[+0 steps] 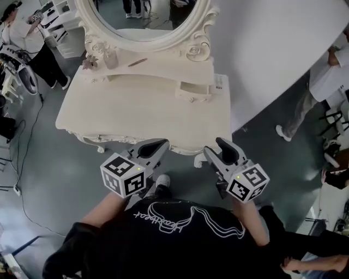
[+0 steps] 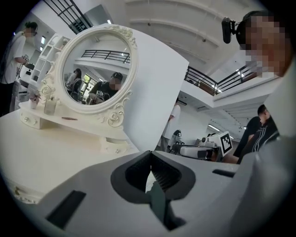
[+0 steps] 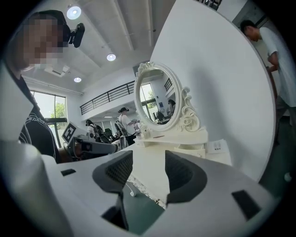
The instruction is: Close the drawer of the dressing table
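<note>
A cream dressing table (image 1: 109, 111) with an oval mirror (image 1: 143, 16) stands in front of me. On its raised back shelf a small drawer (image 1: 193, 91) sticks out a little at the right; the same drawer (image 3: 192, 147) shows in the right gripper view. Both grippers hover at the table's near edge and touch nothing. My left gripper (image 1: 160, 145) is shut and empty, its tips meeting (image 2: 150, 159). My right gripper (image 1: 216, 150) is open with nothing between its fingers (image 3: 149, 169). A small knob (image 3: 131, 187) shows on the table's front apron.
A small bottle (image 1: 110, 58) and a thin stick (image 1: 137, 62) lie on the shelf, a white card (image 1: 218, 82) at its right end. A curved white wall panel (image 1: 272, 49) rises behind. People stand at the left (image 1: 27, 46) and right (image 1: 327, 82). Cables cross the floor at the left.
</note>
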Demonstrator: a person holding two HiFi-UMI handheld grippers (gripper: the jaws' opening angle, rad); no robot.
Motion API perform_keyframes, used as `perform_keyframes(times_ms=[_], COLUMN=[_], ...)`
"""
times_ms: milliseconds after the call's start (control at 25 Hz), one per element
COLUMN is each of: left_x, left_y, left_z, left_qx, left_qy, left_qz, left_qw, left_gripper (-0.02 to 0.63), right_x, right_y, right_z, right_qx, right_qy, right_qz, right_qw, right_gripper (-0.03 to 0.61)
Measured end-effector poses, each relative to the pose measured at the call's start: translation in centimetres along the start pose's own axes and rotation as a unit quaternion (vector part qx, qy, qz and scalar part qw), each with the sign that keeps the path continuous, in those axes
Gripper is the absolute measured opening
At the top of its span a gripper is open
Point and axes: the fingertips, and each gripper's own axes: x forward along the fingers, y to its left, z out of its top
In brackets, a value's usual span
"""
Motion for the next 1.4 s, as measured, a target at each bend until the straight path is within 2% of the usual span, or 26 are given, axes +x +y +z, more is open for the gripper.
perform_keyframes(times_ms=[320,480,800,920,1400], left_x=[3.3,4.9,7.1,7.4,9.4], left_y=[8.3,11.5,13.7,14.3,18.5], left_z=[3.8,4.3,4.4,4.3,3.7], left_qx=[-0.001,0.007,0.002,0.000,-0.028], left_qy=[0.008,0.017,0.021,0.023,0.042], left_qz=[-0.005,-0.003,-0.012,-0.011,0.018], left_qw=[1.0000,0.9998,0.9997,0.9997,0.9986], left_gripper=[0.003,0.003,0.003,0.003,0.003], right_x=[8.1,10.8,13.8,14.5,19.6], right_y=[-4.7,-6.9,-10.1,-11.3,-15.9], right_z=[0.7,0.5,-2.2,-3.3,-7.2], right_qx=[0.027,0.017,-0.005,0.002,0.008], right_qy=[0.015,0.023,0.058,0.069,0.131], right_qz=[-0.030,-0.057,-0.110,-0.126,-0.135], right_qw=[0.999,0.998,0.992,0.990,0.982], right_gripper=[0.202,0.196,0.178,0.174,0.167])
